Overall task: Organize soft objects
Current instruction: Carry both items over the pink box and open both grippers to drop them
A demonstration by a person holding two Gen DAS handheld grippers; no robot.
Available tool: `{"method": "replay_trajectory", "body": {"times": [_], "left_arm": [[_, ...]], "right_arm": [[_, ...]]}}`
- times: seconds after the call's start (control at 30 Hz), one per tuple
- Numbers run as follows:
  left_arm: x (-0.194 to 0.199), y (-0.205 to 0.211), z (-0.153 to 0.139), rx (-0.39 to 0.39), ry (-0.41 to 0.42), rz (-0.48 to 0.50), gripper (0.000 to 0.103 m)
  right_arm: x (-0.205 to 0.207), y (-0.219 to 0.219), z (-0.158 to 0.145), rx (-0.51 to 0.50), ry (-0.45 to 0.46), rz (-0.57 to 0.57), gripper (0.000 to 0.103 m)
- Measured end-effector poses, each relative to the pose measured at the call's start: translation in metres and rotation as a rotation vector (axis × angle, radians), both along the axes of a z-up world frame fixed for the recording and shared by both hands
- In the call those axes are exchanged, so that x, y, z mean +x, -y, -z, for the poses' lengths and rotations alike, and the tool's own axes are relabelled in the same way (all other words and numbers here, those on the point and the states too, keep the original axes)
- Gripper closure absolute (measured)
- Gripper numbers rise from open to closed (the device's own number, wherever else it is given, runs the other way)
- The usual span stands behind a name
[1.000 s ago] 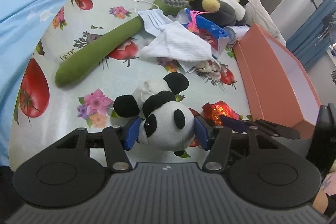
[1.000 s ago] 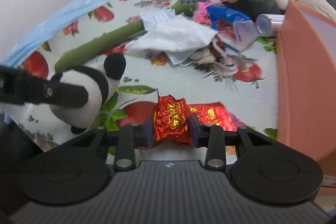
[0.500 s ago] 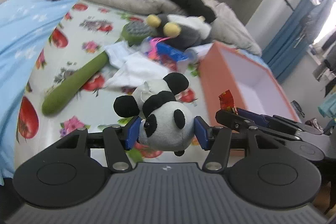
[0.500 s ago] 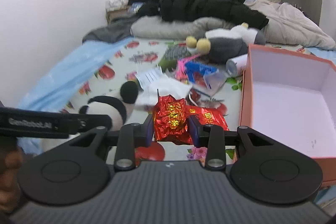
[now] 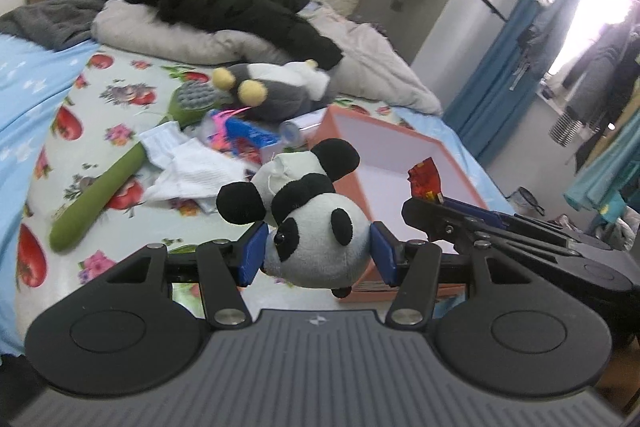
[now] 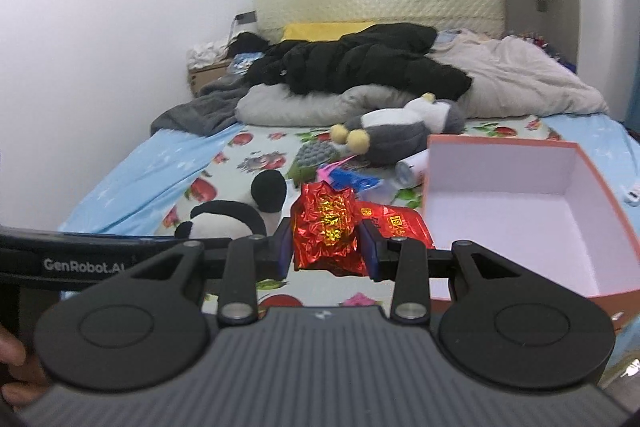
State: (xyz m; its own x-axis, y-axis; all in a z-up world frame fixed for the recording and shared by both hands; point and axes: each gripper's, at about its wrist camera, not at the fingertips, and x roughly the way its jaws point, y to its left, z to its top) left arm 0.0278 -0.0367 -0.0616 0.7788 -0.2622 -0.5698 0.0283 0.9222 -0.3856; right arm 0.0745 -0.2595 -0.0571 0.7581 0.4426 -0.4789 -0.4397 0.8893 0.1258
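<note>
My left gripper (image 5: 316, 255) is shut on a black-and-white panda plush (image 5: 308, 223), its blue pads pressed on the head, held in the air above the bed. My right gripper (image 6: 325, 251) is shut on a crinkled red foil packet (image 6: 326, 227), also lifted. An open orange box (image 6: 516, 203) with a pale lining lies on the bed at the right, beside and below both grippers. In the left wrist view the right gripper (image 5: 430, 205) shows at the right with the red foil packet (image 5: 425, 181) over the orange box (image 5: 352, 125).
On the fruit-print sheet (image 5: 100, 131) lie a long green plush (image 5: 100, 193), a white cloth (image 5: 196, 173), blue and pink wrappers (image 5: 244, 131) and a grey plush with yellow pompoms (image 5: 264, 95). Black jacket (image 6: 360, 63) and grey bedding (image 6: 516, 75) fill the far end. A hand (image 6: 16, 367) shows at lower left.
Both grippers have risen off the bed and tilted up, carrying the panda and the foil packet. The orange box now lies below them and its inside shows.
</note>
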Motion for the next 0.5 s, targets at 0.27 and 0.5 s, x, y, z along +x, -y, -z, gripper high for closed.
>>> {"method": "replay_trajectory", "body": {"times": [0.27, 0.5], "left_arm": [[0.010, 0.035, -0.013, -0.005, 0.029, 0.095, 0.042], [0.025, 0.071, -0.013, -0.018, 0.022, 0.196, 0.042]], "right_arm": [[-0.009, 0.040, -0.007, -0.006, 0.006, 0.104, 0.064], [-0.013, 0.071, -0.003, -0.009, -0.005, 0.191, 0.064]]}}
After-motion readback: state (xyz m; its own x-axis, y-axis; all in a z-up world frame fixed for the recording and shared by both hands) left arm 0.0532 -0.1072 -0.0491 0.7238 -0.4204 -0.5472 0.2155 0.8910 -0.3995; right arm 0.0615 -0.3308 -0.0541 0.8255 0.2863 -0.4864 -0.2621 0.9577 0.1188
